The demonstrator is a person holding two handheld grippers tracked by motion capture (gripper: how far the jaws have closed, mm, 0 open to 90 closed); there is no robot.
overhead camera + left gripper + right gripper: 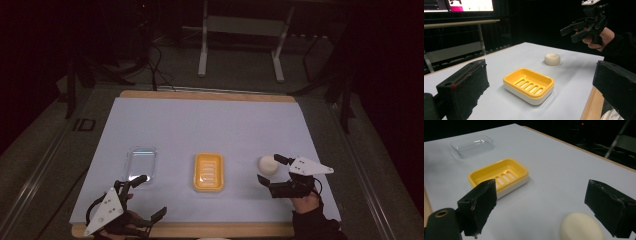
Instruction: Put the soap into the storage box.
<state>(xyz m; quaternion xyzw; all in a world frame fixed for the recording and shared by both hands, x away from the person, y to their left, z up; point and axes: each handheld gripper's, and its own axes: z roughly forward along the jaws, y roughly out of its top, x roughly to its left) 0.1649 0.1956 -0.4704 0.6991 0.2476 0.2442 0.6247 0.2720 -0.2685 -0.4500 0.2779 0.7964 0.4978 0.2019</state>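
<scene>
Scene: cream round soap (267, 164) lay on the white table (210, 125), right of the yellow soap dish (208, 172) | Right gripper (272, 170) nearer, jaws spread wide, soap just ahead between them, untouched | Left gripper (147, 196) wide, empty, near clear lid (140, 163) | No readable writing

high: overhead, forward-down | claw views: low, near | shared: soap dish (208, 171)

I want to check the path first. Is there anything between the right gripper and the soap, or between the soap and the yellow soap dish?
Nothing visible blocks either path. The right gripper hangs open just beside the soap, with no object between them. Between the soap and the yellow soap dish lies only bare white table cover. The clear lid lies beyond the dish.
</scene>
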